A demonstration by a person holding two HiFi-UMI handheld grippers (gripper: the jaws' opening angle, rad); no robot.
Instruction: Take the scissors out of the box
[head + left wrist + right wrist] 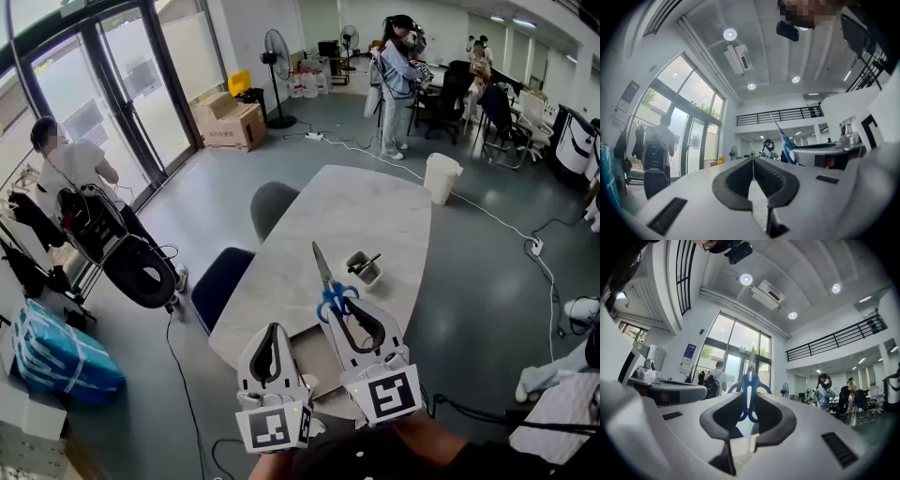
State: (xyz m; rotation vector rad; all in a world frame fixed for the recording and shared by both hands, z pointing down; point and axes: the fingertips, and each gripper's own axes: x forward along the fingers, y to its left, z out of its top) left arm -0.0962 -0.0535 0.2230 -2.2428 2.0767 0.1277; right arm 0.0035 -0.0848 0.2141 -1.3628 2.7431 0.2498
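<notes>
**A:** State of the tongs?

**B:** Right gripper (340, 307): jaws clamped on the blue plastic handle loops of the scissors (328, 281). Left gripper (273, 330): jaws closed together, ribbed black pads meeting, nothing between them.

**A:** Location of the scissors?

**B:** Held in the air over the near end of the table (309, 225), clear of the box (363, 272). The box stands on the tabletop just right of the blades. The blades are bright metal, closed, tapering to a point and directed away from the person.

**A:** Box construction?

**B:** Small, rectangular, open-topped, pale grey. A dark slender item leans inside; I cannot identify it.

**A:** Table surface?

**B:** Rounded outline, pale top with faint stone-like veining.

**A:** Legible markings?

**B:** Each gripper's marker cube (392, 394) bears a black-and-white square pattern. The red print on the brown cardboard carton (230, 122) by the glass doors is too small to read.
</notes>
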